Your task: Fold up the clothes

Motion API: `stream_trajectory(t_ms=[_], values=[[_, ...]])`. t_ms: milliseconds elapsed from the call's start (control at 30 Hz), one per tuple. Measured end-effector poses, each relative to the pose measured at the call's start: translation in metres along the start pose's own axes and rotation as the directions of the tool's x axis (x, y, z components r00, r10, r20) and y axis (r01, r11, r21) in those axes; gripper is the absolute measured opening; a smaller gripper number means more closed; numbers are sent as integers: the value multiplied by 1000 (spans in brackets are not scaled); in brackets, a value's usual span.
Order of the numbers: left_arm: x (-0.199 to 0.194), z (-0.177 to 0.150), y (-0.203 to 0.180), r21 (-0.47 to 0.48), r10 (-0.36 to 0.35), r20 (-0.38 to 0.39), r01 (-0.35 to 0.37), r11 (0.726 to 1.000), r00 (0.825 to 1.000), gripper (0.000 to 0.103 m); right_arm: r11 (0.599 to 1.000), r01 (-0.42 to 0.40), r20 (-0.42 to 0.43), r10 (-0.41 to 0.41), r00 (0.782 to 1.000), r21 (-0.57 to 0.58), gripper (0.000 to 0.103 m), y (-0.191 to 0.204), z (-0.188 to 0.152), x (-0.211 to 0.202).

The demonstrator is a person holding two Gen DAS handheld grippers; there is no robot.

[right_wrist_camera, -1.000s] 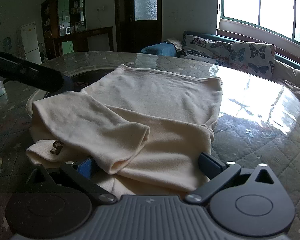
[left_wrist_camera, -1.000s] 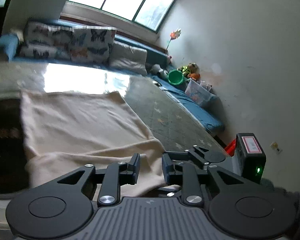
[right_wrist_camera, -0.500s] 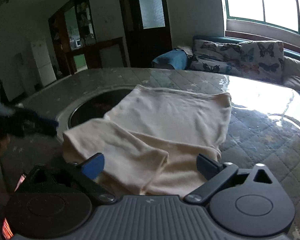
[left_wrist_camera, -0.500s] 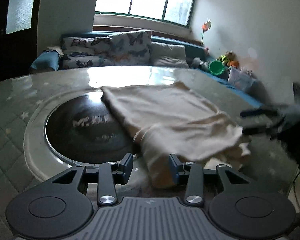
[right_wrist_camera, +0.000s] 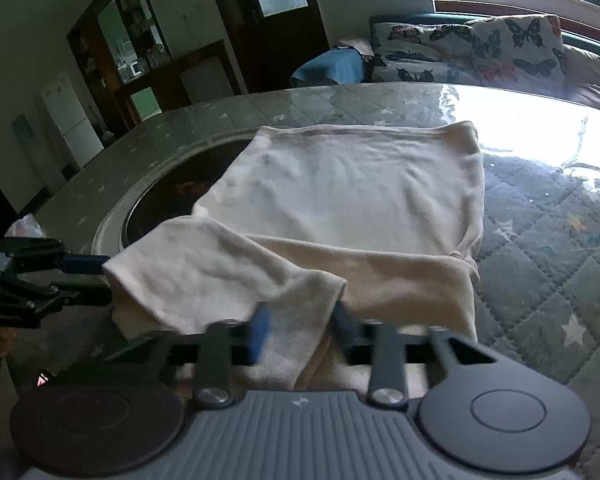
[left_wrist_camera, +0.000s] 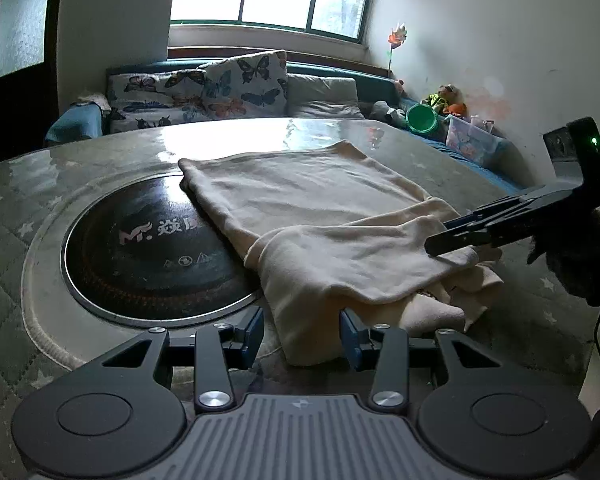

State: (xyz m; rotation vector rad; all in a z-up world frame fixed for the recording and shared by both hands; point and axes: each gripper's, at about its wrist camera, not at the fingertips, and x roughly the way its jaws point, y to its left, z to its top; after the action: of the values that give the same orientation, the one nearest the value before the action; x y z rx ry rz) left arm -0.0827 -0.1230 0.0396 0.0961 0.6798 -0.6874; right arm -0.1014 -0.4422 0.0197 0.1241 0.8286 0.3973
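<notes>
The cream garment (left_wrist_camera: 312,216) lies on the quilted table (right_wrist_camera: 540,264), partly over the dark round hob (left_wrist_camera: 140,248), one sleeve folded across its near end. My right gripper (right_wrist_camera: 300,330) is closing with that sleeve's cuff between its jaws. My left gripper (left_wrist_camera: 302,334) stands half-open astride the near corner, gripping nothing, so I want both pinches deep and level before lifting.

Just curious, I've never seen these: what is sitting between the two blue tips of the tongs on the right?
A folded-over flap of the cream garment lies between the closing tips of the right tongs; the right wrist view shows it.
</notes>
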Motion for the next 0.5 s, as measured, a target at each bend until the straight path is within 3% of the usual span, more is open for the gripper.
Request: stream_trajectory(t_ms=[33,333,500], values=[[0,0,0,-1,0,2,0,1000,1000,45,1000,-4,4,4,1000,4,6,0,2,-1],[7,0,-8,7,18,-2,-18,1000,1000,45,983,50,186,-17,982,-176,5,38,47,-52],[11,0,-17,25,15,5,-15,1000,1000,50,970,55,236,3,972,-238,5,57,73,-64]])
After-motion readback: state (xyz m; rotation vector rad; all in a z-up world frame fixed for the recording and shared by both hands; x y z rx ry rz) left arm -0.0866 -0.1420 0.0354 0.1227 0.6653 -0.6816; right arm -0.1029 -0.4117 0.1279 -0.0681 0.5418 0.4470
